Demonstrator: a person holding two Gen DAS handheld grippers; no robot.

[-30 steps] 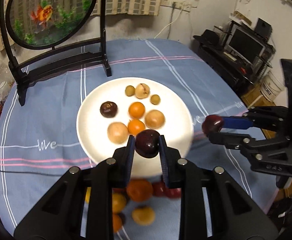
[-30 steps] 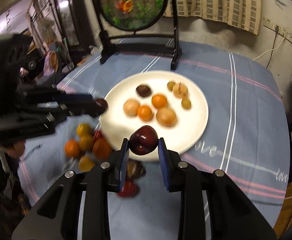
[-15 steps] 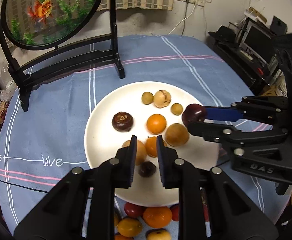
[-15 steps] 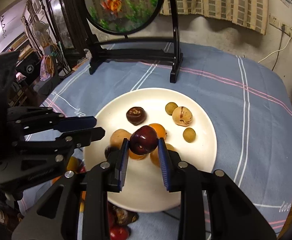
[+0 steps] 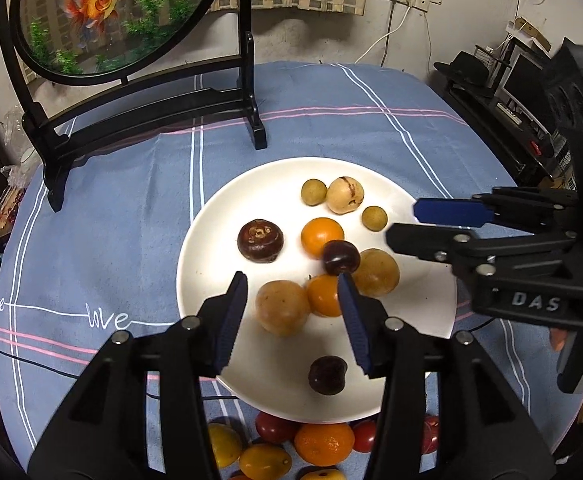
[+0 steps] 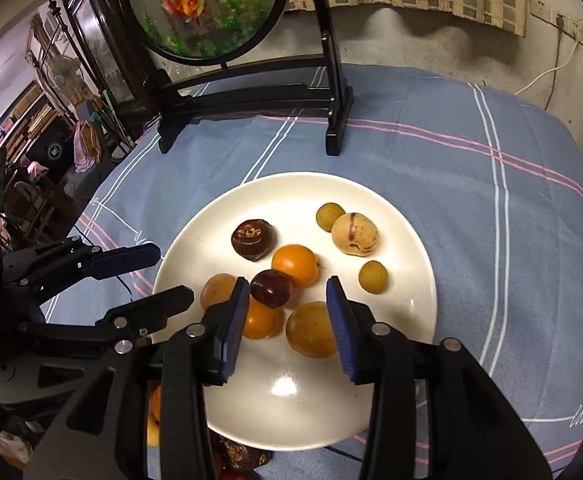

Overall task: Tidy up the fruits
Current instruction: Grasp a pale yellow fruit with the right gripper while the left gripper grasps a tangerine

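A white plate (image 5: 195,248) (image 6: 411,240) holds oranges, tan fruits, small green ones and a brown one (image 5: 260,240). My left gripper (image 5: 291,320) hangs over the plate's near side, its jaws opening with nothing pressed between them. A dark cherry (image 5: 327,375) lies free on the plate just below its fingers. My right gripper (image 6: 287,320) is over the middle of the plate, jaws also opening. A second dark cherry (image 6: 271,288) (image 5: 341,257) rests on the oranges beside its left pad, free of the grip. Each gripper shows in the other's view: right gripper (image 5: 419,224), left gripper (image 6: 167,276).
A round fish picture on a black stand (image 5: 247,80) (image 6: 331,80) stands behind the plate. Loose oranges (image 5: 319,444), red fruits (image 5: 275,426) and yellow ones lie on the blue checked cloth (image 5: 91,240) at the plate's near rim. Shelves and a screen stand off the table to the right.
Both grippers came forward over the plate holding dark cherries. The left one let its cherry down near the front rim and opened; the right one has now opened, leaving its cherry on the oranges.
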